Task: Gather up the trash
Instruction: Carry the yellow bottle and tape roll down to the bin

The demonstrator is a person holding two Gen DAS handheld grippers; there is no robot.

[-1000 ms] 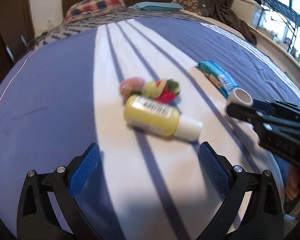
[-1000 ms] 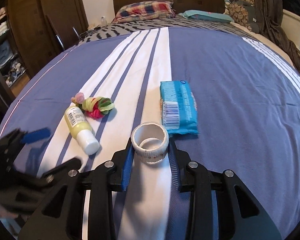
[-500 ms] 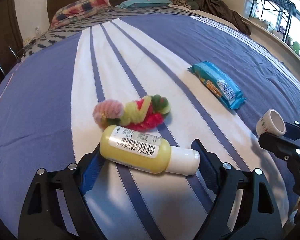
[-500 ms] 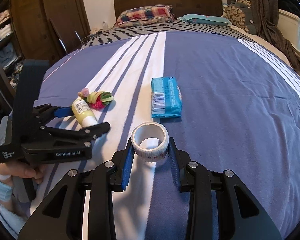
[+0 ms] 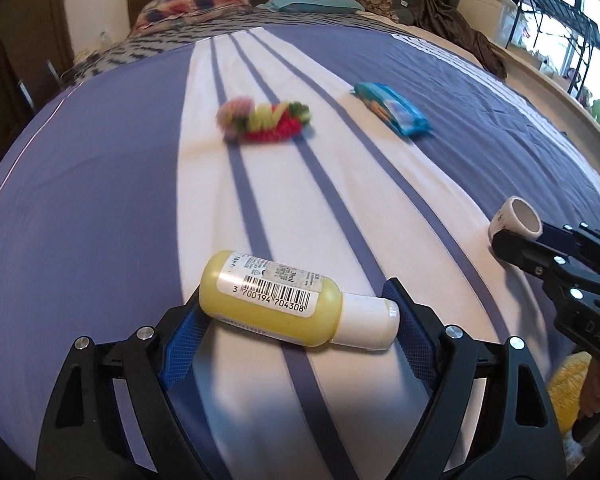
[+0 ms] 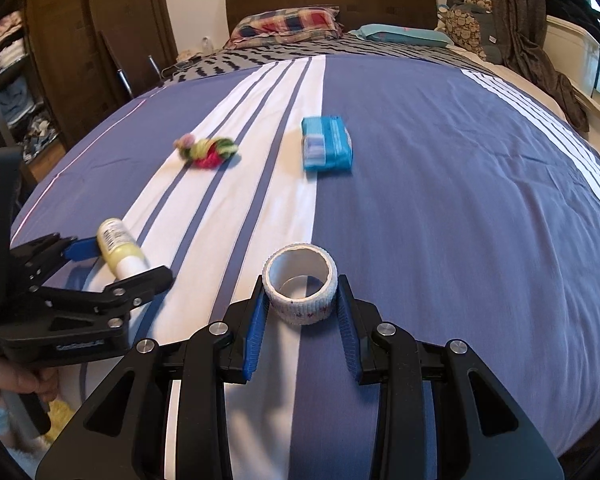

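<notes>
Left wrist view: the left gripper point(image 5: 300, 320) is clamped end to end on a yellow bottle point(image 5: 278, 302), one blue pad at the bottle's base at about 8 o'clock, the other against its white cap point(image 5: 370, 326) at about 4 o'clock. The bottle lies crosswise between the fingers, barcode label up, above a striped blue-and-white bedspread point(image 5: 100, 200). Up the bed toward 12 o'clock sits a blurred bundle of coloured pipe cleaners point(image 5: 264, 120) on the white band, and toward 1 o'clock a blue snack packet point(image 5: 392, 108) lies at the edge of the blue field, apart from the bundle. At 3 o'clock the right gripper point(image 5: 516, 236) enters the frame, carrying a white tape roll point(image 5: 516, 220) at its tip.

Right wrist view: the right gripper point(image 6: 302, 312) is closed narrowly around the white tape roll point(image 6: 300, 288), a blue pad pressing each side, the roll's open core facing up. At 9 o'clock the left gripper point(image 6: 112, 264) holds the yellow bottle point(image 6: 118, 246) with its cap pointing toward the camera side. The pipe cleaners point(image 6: 208, 150) lie toward 11 o'clock on the white stripes, and the snack packet point(image 6: 326, 144) lies at 12 o'clock, straddling the border of white and blue. A plaid pillow point(image 6: 284, 24) rests at the headboard far beyond.
</notes>
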